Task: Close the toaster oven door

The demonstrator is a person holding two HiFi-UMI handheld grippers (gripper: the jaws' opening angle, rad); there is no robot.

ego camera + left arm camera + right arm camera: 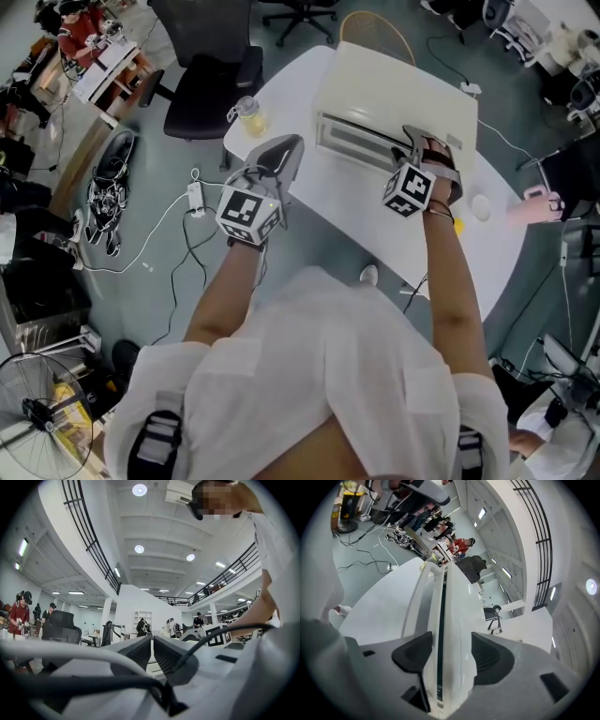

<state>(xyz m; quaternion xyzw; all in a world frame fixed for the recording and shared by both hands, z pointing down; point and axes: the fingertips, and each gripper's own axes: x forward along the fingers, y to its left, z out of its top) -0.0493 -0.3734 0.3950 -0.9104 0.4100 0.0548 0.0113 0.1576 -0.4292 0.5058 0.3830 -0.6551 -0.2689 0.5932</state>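
Note:
A white toaster oven (pixel 394 98) stands on the white table (pixel 281 89). Its door (pixel 361 141) faces me and stands up against the body. My right gripper (pixel 427 155) is at the top right of the oven's front. In the right gripper view its jaws (pixel 447 653) stand wide on either side of the door's upper edge (pixel 452 616), where a thin dark slit runs along the body. The pads sit close beside that edge without squeezing it. My left gripper (pixel 284 155) hovers over the table's near left edge with its fingers (pixel 136 651) together and nothing between them.
A jar of yellow liquid (pixel 248 114) stands at the table's left end, next to a black office chair (pixel 211 84). A small white disc (pixel 481 206) and a pink object (pixel 534 206) lie at the right. Cables and a power strip (pixel 194 199) cover the floor on the left.

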